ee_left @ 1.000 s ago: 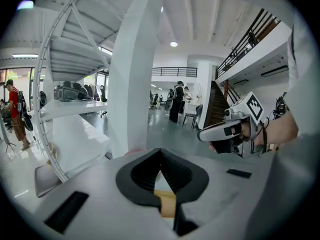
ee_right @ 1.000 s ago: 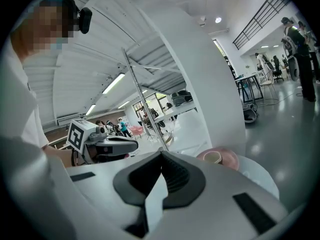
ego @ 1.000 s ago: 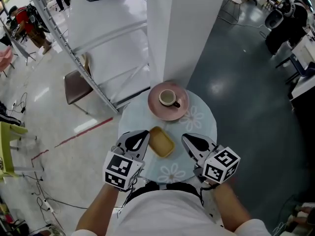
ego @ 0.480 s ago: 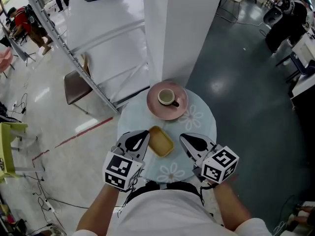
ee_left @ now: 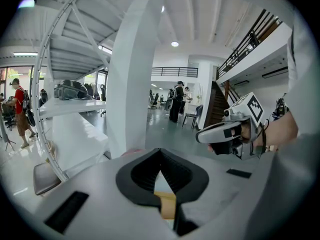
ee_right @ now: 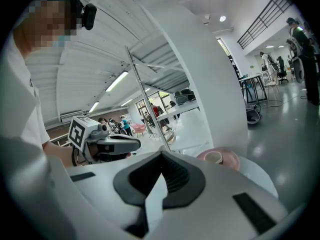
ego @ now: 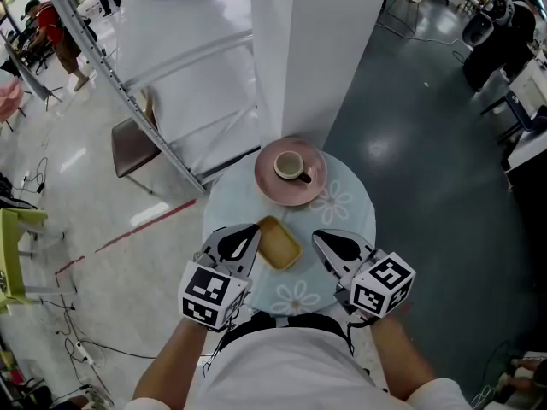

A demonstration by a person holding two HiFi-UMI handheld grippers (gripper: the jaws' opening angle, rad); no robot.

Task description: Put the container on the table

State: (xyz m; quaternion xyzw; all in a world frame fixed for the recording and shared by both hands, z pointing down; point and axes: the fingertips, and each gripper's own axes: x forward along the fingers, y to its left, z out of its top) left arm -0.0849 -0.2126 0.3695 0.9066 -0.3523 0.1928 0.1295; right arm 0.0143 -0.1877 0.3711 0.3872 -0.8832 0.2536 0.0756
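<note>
A tan, shallow rectangular container (ego: 279, 244) rests on the round glass table (ego: 346, 207) with flower prints. My left gripper (ego: 249, 234) hovers just left of it and my right gripper (ego: 320, 241) just right of it, both apart from it. In the left gripper view the jaws (ee_left: 160, 151) stand shut with nothing in them, and the container (ee_left: 167, 205) shows below them. The right gripper view has its jaws (ee_right: 161, 155) shut and empty too.
A pink plate (ego: 312, 190) with a white cup (ego: 291, 167) sits at the table's far side. A white pillar (ego: 316, 49) rises right behind the table. A brown chair (ego: 132, 150) and a slanted metal frame (ego: 128, 101) stand at the left.
</note>
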